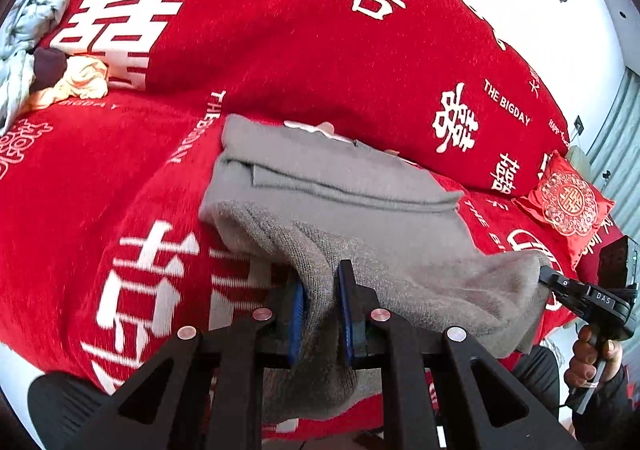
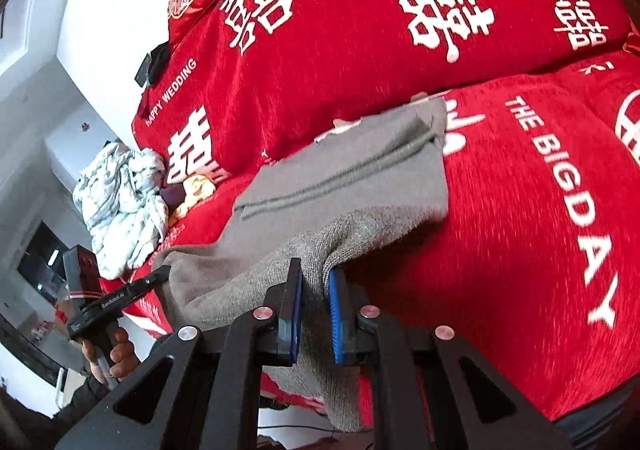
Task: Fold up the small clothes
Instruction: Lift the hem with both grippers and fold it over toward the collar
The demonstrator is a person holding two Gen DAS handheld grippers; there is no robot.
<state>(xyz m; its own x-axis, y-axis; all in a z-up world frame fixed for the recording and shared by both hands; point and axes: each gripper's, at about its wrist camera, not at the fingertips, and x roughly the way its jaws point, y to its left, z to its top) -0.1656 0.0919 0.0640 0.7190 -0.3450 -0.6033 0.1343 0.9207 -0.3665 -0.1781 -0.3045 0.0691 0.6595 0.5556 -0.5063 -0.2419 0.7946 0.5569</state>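
Observation:
A grey knitted garment (image 1: 344,190) lies on the red bed cover, its near edge lifted. My left gripper (image 1: 322,282) is shut on one near corner, knit bunched between the blue pads (image 1: 298,314). My right gripper (image 2: 316,282) is shut on the other near corner of the garment (image 2: 344,178). Each gripper shows in the other's view: the right one (image 1: 548,274) at the garment's right end, the left one (image 2: 160,274) at its left end. The far part rests flat with a seam line across it.
The red wedding bed cover (image 1: 280,50) has a raised fold behind the garment. A pile of pale crumpled clothes (image 2: 120,202) and a yellow and dark item (image 1: 76,80) lie at the left. A red embroidered cushion (image 1: 564,202) sits at the right.

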